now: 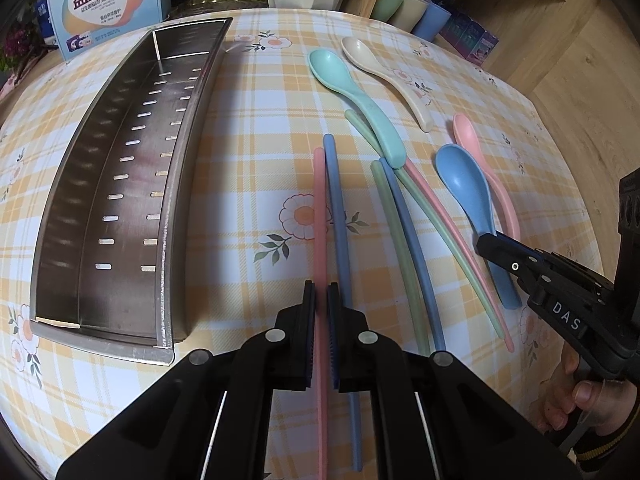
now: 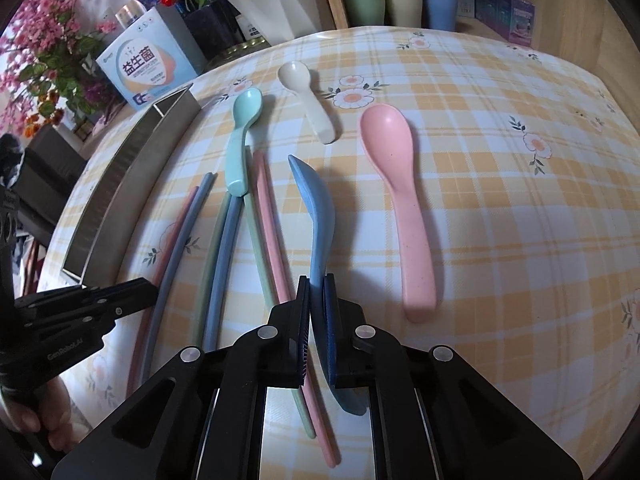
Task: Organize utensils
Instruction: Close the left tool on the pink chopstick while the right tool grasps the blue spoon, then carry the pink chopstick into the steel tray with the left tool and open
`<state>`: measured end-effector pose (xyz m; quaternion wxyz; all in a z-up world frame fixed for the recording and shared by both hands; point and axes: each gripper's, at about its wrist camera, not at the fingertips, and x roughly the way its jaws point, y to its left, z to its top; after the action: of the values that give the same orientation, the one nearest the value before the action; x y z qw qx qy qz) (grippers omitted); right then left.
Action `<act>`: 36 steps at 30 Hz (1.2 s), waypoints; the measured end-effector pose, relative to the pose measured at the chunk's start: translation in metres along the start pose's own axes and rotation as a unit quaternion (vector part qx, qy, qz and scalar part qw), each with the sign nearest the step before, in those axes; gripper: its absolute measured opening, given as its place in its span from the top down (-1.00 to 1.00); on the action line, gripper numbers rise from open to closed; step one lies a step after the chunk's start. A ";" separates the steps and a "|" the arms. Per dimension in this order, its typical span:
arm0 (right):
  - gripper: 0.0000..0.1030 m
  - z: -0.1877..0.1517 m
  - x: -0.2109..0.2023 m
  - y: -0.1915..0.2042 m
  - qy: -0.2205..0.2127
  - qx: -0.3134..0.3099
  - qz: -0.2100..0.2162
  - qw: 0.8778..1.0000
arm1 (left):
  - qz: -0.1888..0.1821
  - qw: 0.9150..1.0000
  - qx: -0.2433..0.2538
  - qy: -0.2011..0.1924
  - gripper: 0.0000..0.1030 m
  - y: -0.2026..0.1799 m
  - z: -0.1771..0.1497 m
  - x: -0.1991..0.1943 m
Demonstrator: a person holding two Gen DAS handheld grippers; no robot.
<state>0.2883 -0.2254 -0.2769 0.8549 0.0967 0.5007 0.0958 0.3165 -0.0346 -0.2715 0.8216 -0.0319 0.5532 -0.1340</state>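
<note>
Two grippers down on the checked tablecloth (image 1: 248, 160). Steel tray (image 1: 120, 184) left of the utensils, nothing visible inside. Right of tray: loose chopsticks, teal spoon (image 1: 352, 96), cream spoon (image 2: 308, 100), pink spoon (image 2: 396, 196). Left gripper (image 1: 321, 296) clamped on pink chopstick (image 1: 320, 216); blue chopstick (image 1: 338, 216) just beside. Right gripper (image 2: 316, 292) clamped on blue spoon (image 2: 316, 216) handle.
</note>
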 end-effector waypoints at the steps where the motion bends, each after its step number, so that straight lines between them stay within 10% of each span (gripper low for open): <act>1: 0.87 -0.001 0.000 0.000 -0.006 -0.002 0.000 1.000 | 0.001 1.000 0.001 0.000 0.86 0.000 0.000 0.000; 36: 0.87 -0.008 -0.036 -0.009 -0.059 0.056 0.041 0.996 | 0.000 1.000 -0.016 -0.024 0.89 0.007 -0.001 -0.020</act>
<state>0.2648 -0.2430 -0.2528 0.8714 0.1700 0.4499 0.0970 0.3095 -0.0224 -0.2553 0.8339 -0.0481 0.5357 -0.1240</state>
